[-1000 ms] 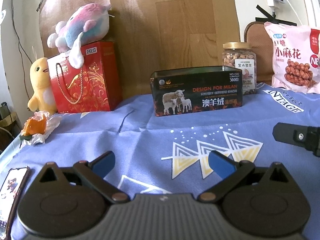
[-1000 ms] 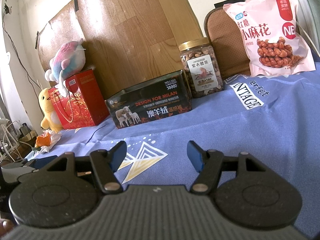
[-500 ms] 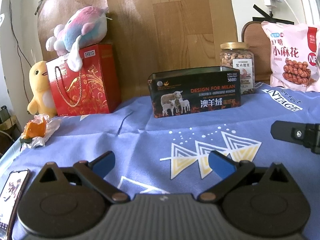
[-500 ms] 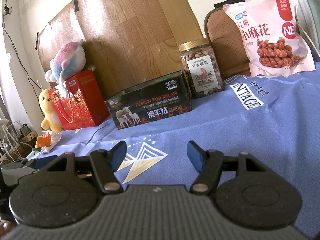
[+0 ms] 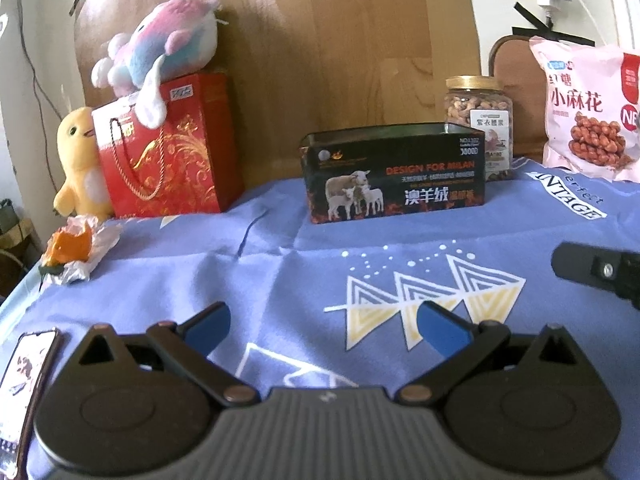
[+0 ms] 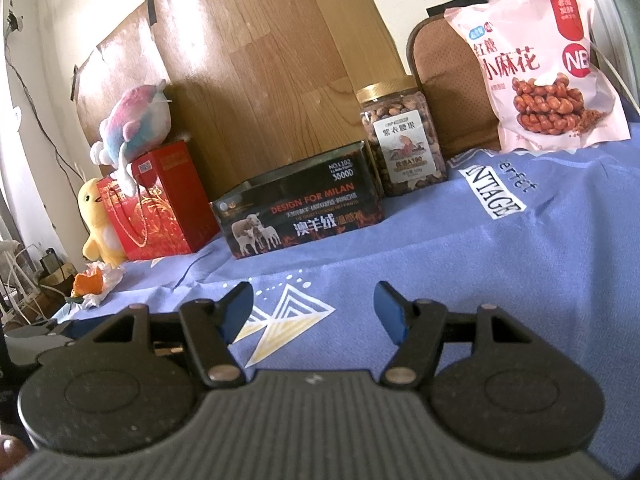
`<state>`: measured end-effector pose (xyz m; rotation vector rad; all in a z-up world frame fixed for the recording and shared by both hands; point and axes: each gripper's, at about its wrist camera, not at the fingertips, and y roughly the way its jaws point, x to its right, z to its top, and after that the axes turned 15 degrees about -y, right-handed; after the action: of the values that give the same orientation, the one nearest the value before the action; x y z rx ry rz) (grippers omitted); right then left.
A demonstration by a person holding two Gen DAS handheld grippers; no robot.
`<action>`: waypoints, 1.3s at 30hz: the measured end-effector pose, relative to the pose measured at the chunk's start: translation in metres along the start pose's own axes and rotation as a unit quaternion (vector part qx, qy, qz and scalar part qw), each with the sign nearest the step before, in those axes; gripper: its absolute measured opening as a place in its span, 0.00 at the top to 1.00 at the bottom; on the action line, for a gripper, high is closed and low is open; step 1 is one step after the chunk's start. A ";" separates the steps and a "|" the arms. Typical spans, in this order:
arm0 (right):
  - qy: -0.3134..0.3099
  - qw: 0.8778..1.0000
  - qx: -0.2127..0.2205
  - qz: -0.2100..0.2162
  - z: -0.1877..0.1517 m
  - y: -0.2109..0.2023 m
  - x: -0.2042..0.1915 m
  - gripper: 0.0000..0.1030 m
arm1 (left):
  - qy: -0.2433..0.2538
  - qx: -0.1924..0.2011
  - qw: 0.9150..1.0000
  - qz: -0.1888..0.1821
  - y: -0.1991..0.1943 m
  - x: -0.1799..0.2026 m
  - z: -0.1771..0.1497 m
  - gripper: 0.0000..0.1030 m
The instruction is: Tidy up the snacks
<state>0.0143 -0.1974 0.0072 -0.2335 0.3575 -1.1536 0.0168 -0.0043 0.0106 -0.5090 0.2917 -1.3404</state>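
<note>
- The left gripper hovers low over the blue cloth that covers the surface, its jaws spread wide and holding nothing.
- The right gripper hovers likewise, jaws spread and empty; its tip shows at the right edge of the left wrist view.
- The snacks stand in a row at the far edge: a lidless black tin in the middle, a nut jar just right of it and slightly behind, and a pink snack bag further right, leaning on a brown cushion.
- Far left sit a red gift bag with a pastel plush on top and a yellow duck toy beside it; near left lie an orange peel on paper and a phone.
- Judgement: nothing is grasped yet, so the task is barely begun.
- Risks: the jar is smooth and round, so an off-centre pinch could slip or tip it against the tin; the bag is soft and only propped, so a nudge could topple it; dragging low could bunch the loose cloth and shift the row; the left gripper could sweep the phone.
</note>
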 end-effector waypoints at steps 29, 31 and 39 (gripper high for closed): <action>-0.024 0.997 0.066 0.020 0.041 -0.073 -0.018 0.17 | -0.021 0.030 0.999 -0.016 -0.085 -0.005 0.038 0.00; -0.028 0.997 0.063 0.025 0.041 -0.072 -0.021 0.17 | -0.025 0.020 0.999 -0.016 -0.083 -0.006 0.039 0.00; -0.043 0.997 0.055 0.041 0.038 -0.071 -0.030 0.17 | -0.031 -0.001 0.999 -0.005 -0.078 -0.007 0.040 0.00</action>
<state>-0.0416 -0.1975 0.0726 -0.1696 0.2242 -1.0759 -0.0315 -0.0016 0.0834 -0.5537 0.2391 -1.3319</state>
